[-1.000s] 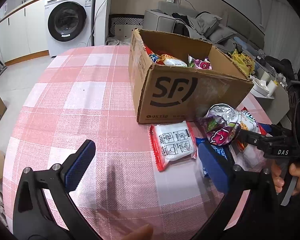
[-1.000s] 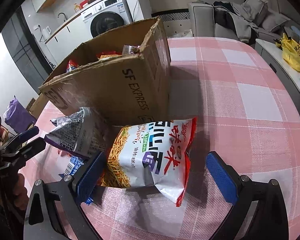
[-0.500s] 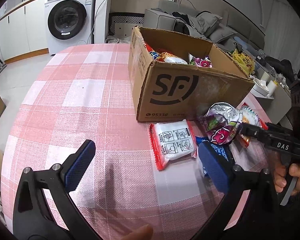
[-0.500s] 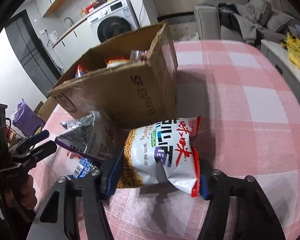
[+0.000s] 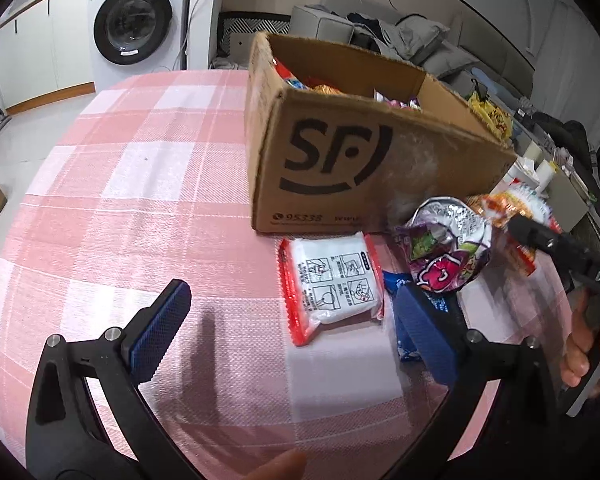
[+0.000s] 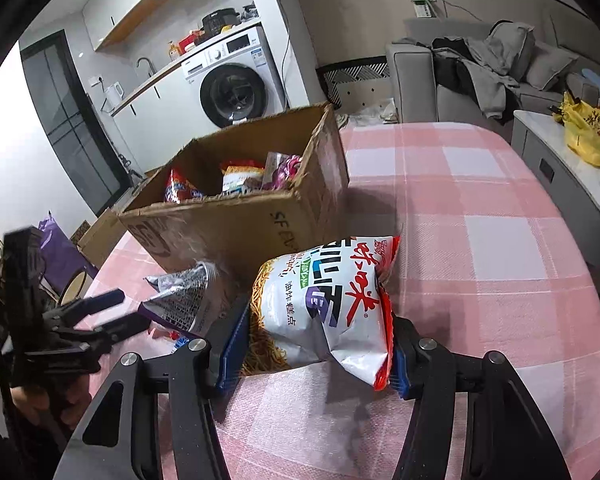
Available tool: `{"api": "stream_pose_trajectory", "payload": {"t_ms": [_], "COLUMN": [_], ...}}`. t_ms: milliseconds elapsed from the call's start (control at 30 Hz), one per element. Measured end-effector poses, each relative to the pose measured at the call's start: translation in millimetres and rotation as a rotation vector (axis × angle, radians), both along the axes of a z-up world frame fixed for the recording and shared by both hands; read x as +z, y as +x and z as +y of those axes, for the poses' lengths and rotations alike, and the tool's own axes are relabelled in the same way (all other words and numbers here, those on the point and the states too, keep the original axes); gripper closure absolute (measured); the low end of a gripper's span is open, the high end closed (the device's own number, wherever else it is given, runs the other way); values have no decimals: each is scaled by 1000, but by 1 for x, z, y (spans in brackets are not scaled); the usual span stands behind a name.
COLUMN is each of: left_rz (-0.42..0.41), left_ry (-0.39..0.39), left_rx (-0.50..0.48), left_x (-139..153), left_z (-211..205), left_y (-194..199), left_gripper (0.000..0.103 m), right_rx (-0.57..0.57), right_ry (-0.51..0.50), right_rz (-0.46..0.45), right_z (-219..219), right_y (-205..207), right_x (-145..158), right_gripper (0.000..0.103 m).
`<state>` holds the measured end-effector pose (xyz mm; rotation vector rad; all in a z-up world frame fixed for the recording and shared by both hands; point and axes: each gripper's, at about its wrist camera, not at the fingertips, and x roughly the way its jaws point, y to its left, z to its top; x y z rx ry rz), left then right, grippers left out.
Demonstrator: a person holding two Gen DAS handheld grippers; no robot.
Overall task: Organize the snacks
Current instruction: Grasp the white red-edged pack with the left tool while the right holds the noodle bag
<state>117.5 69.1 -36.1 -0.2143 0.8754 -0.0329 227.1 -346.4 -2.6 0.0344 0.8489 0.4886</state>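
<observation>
Right-view only: tongs (image 6: 314, 344) gripping noodle bag (image 6: 324, 300)

Even indoor light, moderately bright, soft shadows on the tablecloth (image 5: 148, 208) beneath both grippers, strong fisheye bending with black corners, motion blur on the box (image 5: 364, 168) and bags at right, slight sheen on the snack bag (image 6: 332, 308).

A white front-loading washing machine (image 6: 236, 80) stood under a counter by the far wall, bottles and a dark pot on top of it. A kettle (image 6: 114, 94) sat further along that counter near a tap. Across the room a grey sofa (image 6: 480, 72) was heaped with clothes. A yellow bag (image 6: 584, 132) rested on a pale side cabinet (image 6: 556, 168) beside the pink checked tablecloth (image 5: 140, 184).
</observation>
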Motion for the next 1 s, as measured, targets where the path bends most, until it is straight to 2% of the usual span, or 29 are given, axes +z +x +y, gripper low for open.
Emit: {"api": "stream_pose_trajectory", "payload": {"t_ms": [167, 467, 567, 800, 1000], "left_rz": [47, 61, 71, 76, 61], "left_ry": [16, 77, 59, 56, 46], "left_rx": [10, 64, 76, 32, 30], "left_x": [-10, -18, -20, -22, -14], "left_z": [-9, -7, -3, -11, -14], "left_y": [18, 34, 36, 43, 44], "left_gripper": [1, 1, 1, 1, 1], "right_rx": [-19, -35, -36, -35, -32], "right_ry": [21, 40, 40, 38, 38], "right_rz": [-13, -25, -25, -26, -25], "right_z": [-12, -24, -24, -23, -23], "right_y": [-1, -2, -3, -3, -3], "right_x": [10, 19, 19, 19, 19], "right_gripper": [45, 45, 45, 45, 45]}}
